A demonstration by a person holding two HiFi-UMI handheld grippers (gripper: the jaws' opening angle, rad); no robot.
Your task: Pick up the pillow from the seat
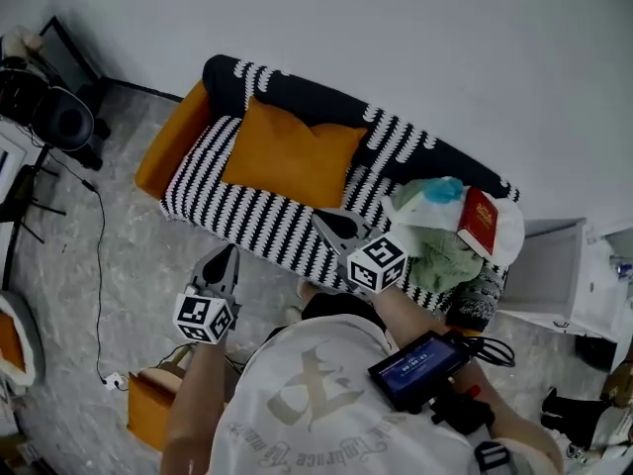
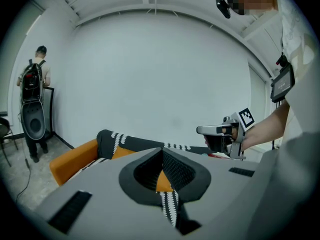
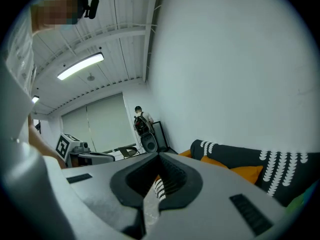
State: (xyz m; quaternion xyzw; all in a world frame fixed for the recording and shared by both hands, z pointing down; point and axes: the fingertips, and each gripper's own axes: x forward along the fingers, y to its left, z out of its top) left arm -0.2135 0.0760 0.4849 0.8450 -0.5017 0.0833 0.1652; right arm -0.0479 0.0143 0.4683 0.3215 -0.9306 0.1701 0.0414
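An orange pillow (image 1: 292, 151) leans on the seat and backrest of a black-and-white striped sofa (image 1: 237, 206) with an orange armrest. Both grippers hover in front of the sofa's front edge, short of the pillow. My left gripper (image 1: 230, 252) is shut and holds nothing; it stands over the floor by the seat edge. My right gripper (image 1: 318, 214) is shut and empty, its tip over the seat's front, just below the pillow. In the left gripper view the pillow (image 2: 121, 152) shows beyond the shut jaws. In the right gripper view the pillow (image 3: 245, 172) lies to the right.
A heap of clothes (image 1: 435, 245) with a red book (image 1: 480, 221) fills the sofa's right end. A white cabinet (image 1: 554, 275) stands to the right. A speaker (image 1: 59, 117) and a cable lie left. A person (image 2: 35, 84) stands by the far wall.
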